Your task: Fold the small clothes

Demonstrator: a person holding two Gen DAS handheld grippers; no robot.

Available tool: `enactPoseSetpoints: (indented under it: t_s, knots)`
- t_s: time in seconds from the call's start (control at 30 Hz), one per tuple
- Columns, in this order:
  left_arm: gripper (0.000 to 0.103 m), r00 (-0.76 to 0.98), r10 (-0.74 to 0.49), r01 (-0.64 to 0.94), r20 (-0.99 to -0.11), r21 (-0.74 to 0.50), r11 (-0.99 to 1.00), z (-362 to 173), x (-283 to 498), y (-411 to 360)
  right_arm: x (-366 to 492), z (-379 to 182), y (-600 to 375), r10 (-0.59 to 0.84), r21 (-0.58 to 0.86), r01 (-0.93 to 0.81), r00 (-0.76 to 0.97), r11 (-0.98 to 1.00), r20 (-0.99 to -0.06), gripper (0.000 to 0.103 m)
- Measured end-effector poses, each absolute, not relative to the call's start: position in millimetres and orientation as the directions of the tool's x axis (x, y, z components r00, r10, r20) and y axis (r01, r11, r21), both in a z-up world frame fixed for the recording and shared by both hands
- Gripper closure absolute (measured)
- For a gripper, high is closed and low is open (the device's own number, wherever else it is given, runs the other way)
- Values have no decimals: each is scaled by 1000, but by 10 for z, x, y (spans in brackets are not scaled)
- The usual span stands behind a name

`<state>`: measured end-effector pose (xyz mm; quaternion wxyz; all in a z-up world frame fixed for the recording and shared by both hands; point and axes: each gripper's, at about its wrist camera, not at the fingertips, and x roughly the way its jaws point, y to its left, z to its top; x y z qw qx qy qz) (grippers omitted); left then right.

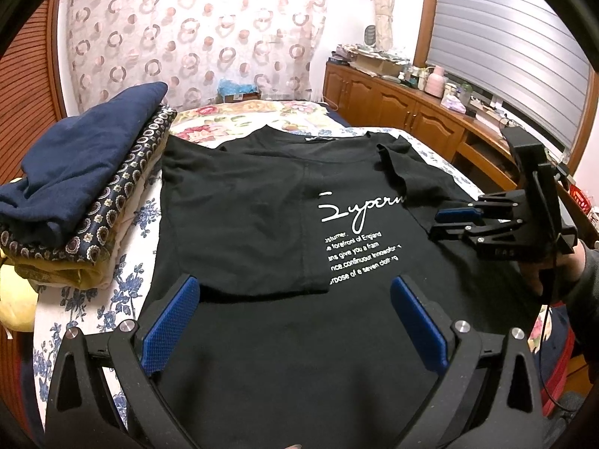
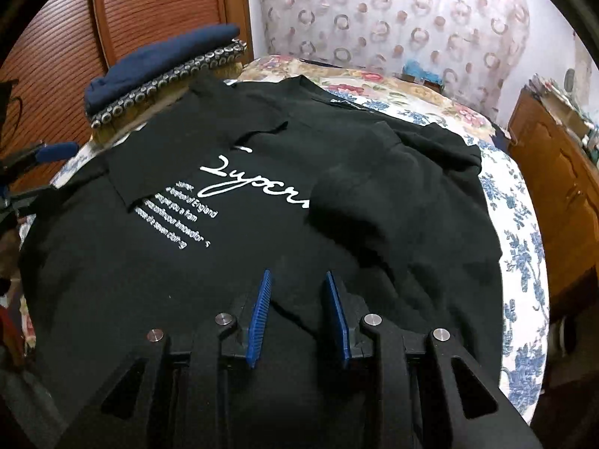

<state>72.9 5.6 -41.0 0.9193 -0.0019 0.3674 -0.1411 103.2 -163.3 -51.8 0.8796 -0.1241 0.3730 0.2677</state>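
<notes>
A black T-shirt [image 1: 262,202] with white lettering lies spread on the bed, both side parts folded in over the print; it also shows in the right wrist view [image 2: 262,172]. My left gripper [image 1: 295,292] is wide open and empty, hovering above the shirt's lower part. My right gripper [image 2: 297,280] has its blue pads a narrow gap apart, low over the shirt's hem with nothing pinched between them. It also shows in the left wrist view [image 1: 438,224], at the shirt's right edge.
A stack of folded clothes [image 1: 86,187], navy on top, sits on the bed left of the shirt. The floral bedspread [image 2: 516,224] shows around the shirt. A wooden cabinet [image 1: 393,104] with clutter runs along the right wall. A patterned curtain [image 1: 194,30] hangs behind.
</notes>
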Motion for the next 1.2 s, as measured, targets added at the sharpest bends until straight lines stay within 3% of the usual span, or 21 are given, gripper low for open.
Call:
enactPoseSetpoints:
  t_s: [0.23,0.33,0.47,0.83,1.0,1.2]
  knots:
    - [0,690,-264,253,-674,-117,960,-426,727,84,1027,-620,-1515,341,-94,-582,592,808,-730,72]
    - [0,691,-263,253,-674,-115,960,-424,728,83,1057,-611,-1525,349,-88,-587,588,805,-729,92]
    - [0,691,-261,253,-673,-113,961,-419,730,84,962,-522,-1587,431,-19,-628,555,778,-711,93]
    - [0,693,-261,253,-671,-113,961,-408,758,96,618,-477,-1722,490,33,-669,509,743,-708,93]
    - [0,691,-257,252,-675,-109,962,-409,792,92,660,-400,-1789,497,45,-652,528,757,-689,88]
    - [0,678,-287,286,-677,-117,951,-385,1002,-27,742,-206,-1972,469,22,-600,601,800,-647,74]
